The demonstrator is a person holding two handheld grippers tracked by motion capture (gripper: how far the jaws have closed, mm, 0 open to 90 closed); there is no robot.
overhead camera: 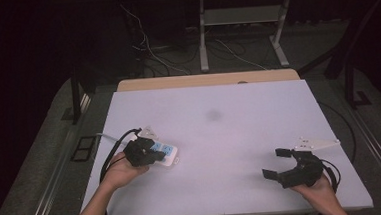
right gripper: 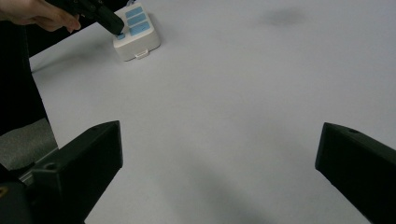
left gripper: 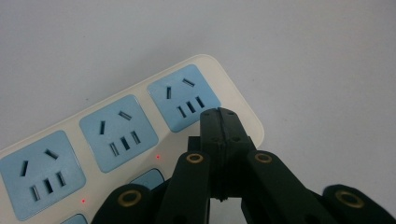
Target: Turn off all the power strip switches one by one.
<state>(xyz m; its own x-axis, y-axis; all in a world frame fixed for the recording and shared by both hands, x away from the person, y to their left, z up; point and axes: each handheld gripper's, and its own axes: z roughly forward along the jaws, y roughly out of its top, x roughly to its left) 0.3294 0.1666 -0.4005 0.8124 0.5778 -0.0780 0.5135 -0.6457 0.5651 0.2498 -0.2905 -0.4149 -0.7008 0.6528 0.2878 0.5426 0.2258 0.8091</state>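
A white power strip (overhead camera: pixel 166 151) with light-blue sockets lies at the table's left; small red lights (left gripper: pixel 158 157) glow beside its blue switches (left gripper: pixel 147 178). My left gripper (overhead camera: pixel 150 154) is shut, jaws pressed together with nothing between them. Its tips (left gripper: pixel 218 116) hang over the strip's long edge beside the end socket (left gripper: pixel 183 95). In the right gripper view the left gripper (right gripper: pixel 112 23) points down at a blue switch on the strip (right gripper: pixel 140 39); contact cannot be told. My right gripper (overhead camera: pixel 275 163) stands open and empty near the front right, jaws wide over bare table (right gripper: pixel 219 135).
The white table top (overhead camera: pixel 220 130) carries a faint dark smudge (overhead camera: pixel 213 115) near the back middle. A black cable (overhead camera: pixel 112 155) trails off the left edge. Beyond the wooden back edge (overhead camera: pixel 207 80) stand a desk frame (overhead camera: pixel 203 36) and loose floor cables.
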